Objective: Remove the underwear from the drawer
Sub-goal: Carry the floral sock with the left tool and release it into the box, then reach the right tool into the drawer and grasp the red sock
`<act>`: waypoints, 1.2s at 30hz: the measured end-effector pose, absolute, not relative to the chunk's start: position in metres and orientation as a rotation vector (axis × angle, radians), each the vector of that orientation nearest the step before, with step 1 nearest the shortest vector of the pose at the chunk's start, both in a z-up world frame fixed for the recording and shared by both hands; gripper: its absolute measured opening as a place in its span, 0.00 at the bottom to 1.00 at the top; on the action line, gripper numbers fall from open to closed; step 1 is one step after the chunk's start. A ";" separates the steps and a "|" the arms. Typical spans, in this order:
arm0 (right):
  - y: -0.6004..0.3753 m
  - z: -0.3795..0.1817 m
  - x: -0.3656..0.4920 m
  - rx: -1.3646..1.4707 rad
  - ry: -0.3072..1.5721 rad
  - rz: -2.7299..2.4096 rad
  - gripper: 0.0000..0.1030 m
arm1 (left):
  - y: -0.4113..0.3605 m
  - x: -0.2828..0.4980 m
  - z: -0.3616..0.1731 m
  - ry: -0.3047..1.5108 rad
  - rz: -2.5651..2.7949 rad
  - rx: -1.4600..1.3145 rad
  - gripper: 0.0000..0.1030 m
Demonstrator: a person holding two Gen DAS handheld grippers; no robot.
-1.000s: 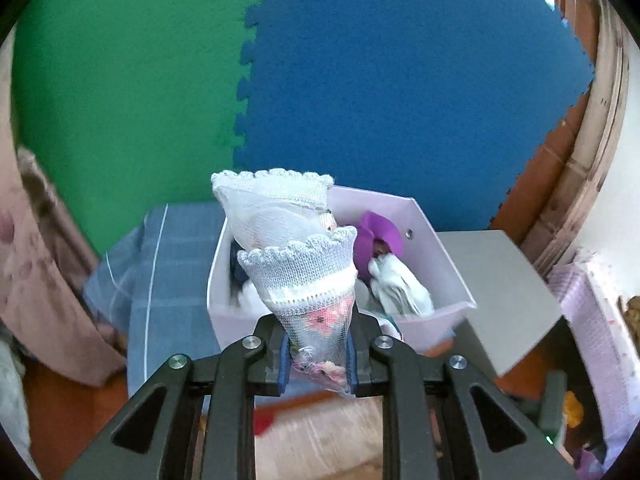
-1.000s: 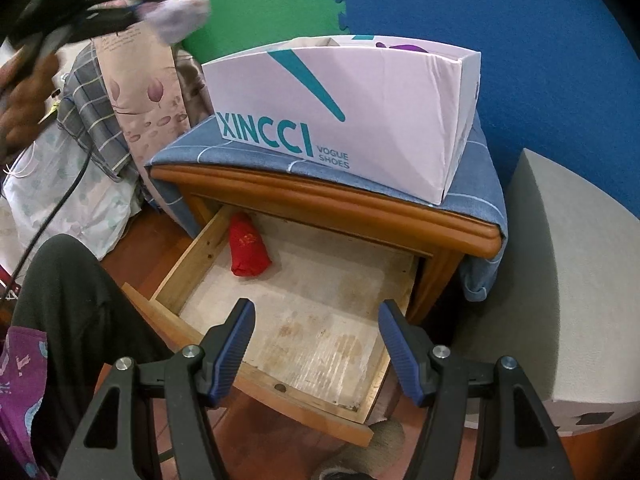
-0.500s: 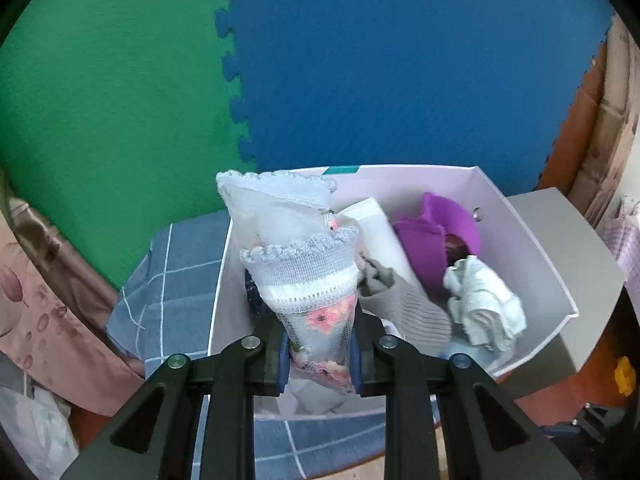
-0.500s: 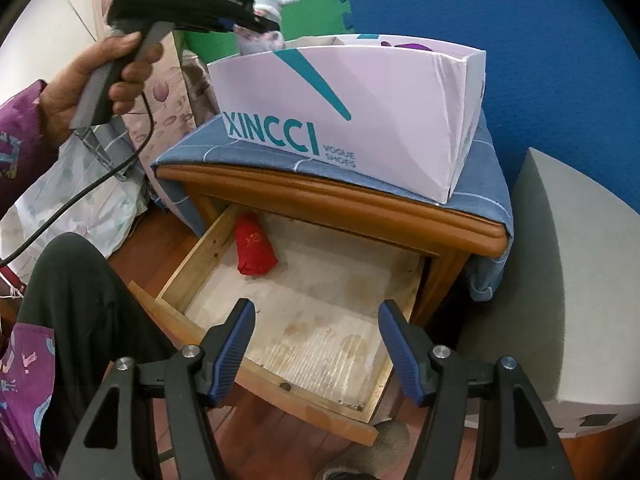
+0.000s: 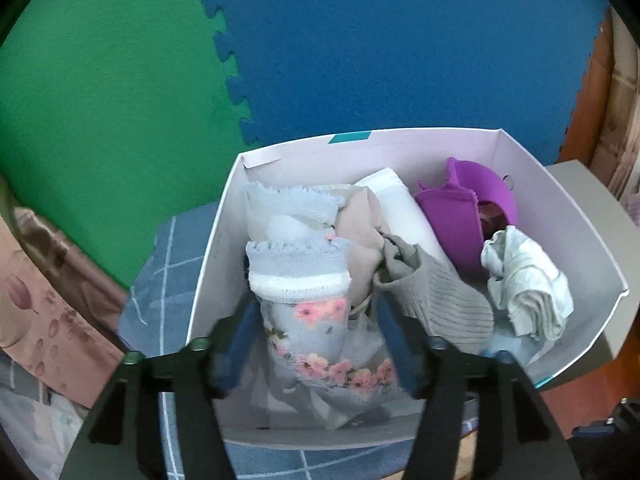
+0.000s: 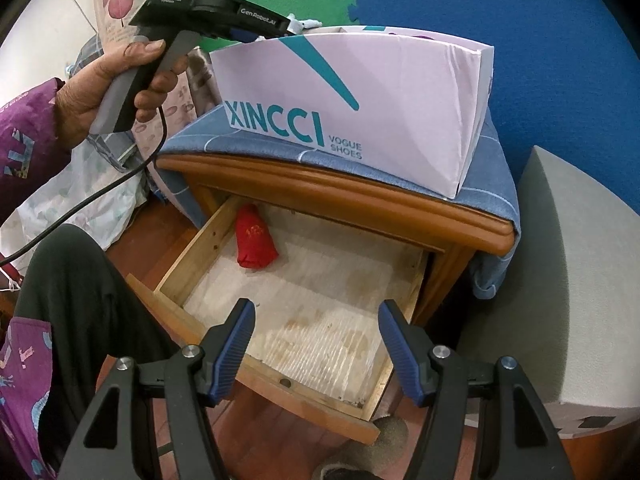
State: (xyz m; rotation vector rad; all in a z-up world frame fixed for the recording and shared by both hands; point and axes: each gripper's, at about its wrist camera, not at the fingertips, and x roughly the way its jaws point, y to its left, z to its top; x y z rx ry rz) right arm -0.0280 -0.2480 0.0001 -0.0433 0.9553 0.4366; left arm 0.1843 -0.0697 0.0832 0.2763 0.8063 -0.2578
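Note:
In the left wrist view my left gripper (image 5: 314,320) is open over the near left part of the white shoe box (image 5: 560,208). The floral lace-trimmed underwear (image 5: 308,300) lies between its fingers, resting in the box among other garments. In the right wrist view my right gripper (image 6: 316,332) is open and empty above the front of the open wooden drawer (image 6: 304,384). A red rolled garment (image 6: 254,242) lies at the drawer's back left. The left gripper (image 6: 294,26) reaches over the box's left end.
The box holds purple (image 5: 464,208), grey ribbed (image 5: 444,300) and pale green (image 5: 524,284) garments. It stands on a blue checked cloth (image 6: 496,168) on the wooden cabinet (image 6: 360,196). A grey foam block (image 6: 572,280) is to the right. Clothes pile at the left.
My left gripper has lowered the floral underwear into the box and opened, letting it go. The right gripper has stayed open above the drawer.

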 end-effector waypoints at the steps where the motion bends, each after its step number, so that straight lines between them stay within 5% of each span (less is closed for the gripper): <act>1: -0.248 0.000 -0.028 -0.044 0.956 0.436 0.64 | -0.071 0.182 0.083 0.794 -0.246 0.291 0.71; 6: -0.246 -0.001 -0.028 -0.051 0.962 0.436 0.64 | -0.074 0.171 0.090 0.738 -0.209 0.326 0.80; 24: -0.228 -0.017 -0.021 -0.122 1.043 0.467 0.64 | -0.061 0.114 0.117 0.615 -0.163 0.283 0.89; 36: -0.120 -0.075 0.008 -0.387 1.166 0.672 0.64 | 0.049 0.047 0.070 0.685 -0.055 0.153 0.93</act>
